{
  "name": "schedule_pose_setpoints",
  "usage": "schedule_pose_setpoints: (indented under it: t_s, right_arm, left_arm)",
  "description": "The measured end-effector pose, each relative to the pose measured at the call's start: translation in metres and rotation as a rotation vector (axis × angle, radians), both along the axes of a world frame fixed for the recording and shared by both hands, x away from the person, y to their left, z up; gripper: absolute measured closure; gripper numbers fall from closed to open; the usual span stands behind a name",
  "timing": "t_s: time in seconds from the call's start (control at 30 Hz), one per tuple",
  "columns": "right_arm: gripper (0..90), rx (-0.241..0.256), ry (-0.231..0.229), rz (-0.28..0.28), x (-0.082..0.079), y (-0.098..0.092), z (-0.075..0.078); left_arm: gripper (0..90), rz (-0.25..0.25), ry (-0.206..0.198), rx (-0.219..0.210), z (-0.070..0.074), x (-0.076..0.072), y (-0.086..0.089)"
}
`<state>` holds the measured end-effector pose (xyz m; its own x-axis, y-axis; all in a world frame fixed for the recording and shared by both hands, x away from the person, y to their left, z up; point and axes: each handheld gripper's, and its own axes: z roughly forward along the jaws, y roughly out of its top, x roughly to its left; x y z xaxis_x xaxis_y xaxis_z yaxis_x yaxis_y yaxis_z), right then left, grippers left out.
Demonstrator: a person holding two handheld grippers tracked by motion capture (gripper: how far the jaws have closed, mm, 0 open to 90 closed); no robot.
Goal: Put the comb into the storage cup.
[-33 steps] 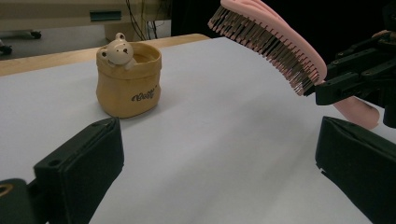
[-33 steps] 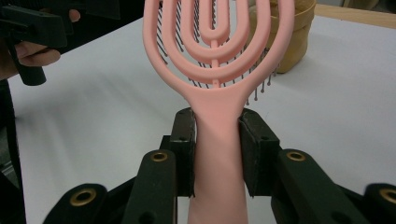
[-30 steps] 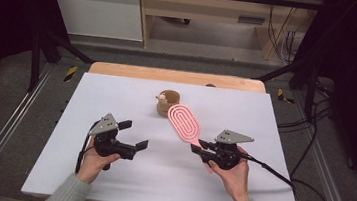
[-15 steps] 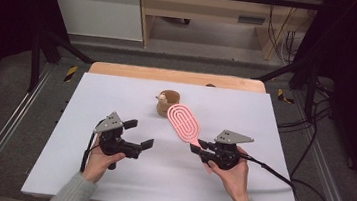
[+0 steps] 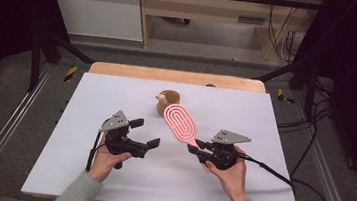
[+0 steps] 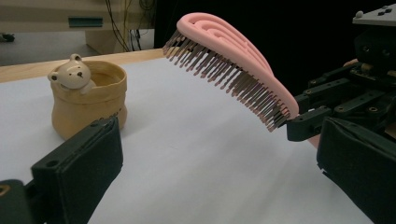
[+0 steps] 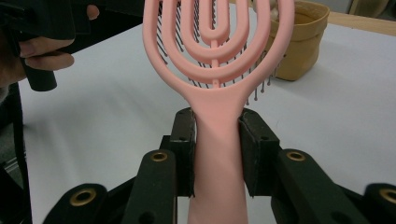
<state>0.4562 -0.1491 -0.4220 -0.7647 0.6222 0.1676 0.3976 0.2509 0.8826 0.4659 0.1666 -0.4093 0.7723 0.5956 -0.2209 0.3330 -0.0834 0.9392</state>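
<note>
Right gripper (image 7: 217, 149) has its two black jaws clamped on the handle of the pink plastic hairbrush with looped open ribs (image 7: 217, 60), one pad on each side. The brush head rises up the middle, dark bristles poking out beneath it, above the white tabletop (image 7: 336, 116). Behind it at upper right stands a tan sack-shaped pot (image 7: 299, 42). Upper left, a hand (image 7: 39, 53) grips a black handle.

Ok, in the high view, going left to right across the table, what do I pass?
Left hand-held gripper, open → small tan pot with a bear figure → pink hairbrush → right hand-held gripper, shut on the brush's handle.
</note>
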Motion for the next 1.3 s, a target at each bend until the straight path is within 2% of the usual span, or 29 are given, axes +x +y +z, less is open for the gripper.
schedule_pose_setpoints:
  t_s: [0.6,1.3]
  right_arm:
    - [69.5,0.014,-0.011,0.008,-0.001,0.003,0.002]
    - [69.5,0.018,-0.013,0.009,-0.002,0.003,0.003]
  left_arm:
    - [0.3,-0.007,0.023,-0.055,0.002,0.002,-0.012]
    - [0.6,0.040,0.046,-0.139,0.002,0.007,-0.027]
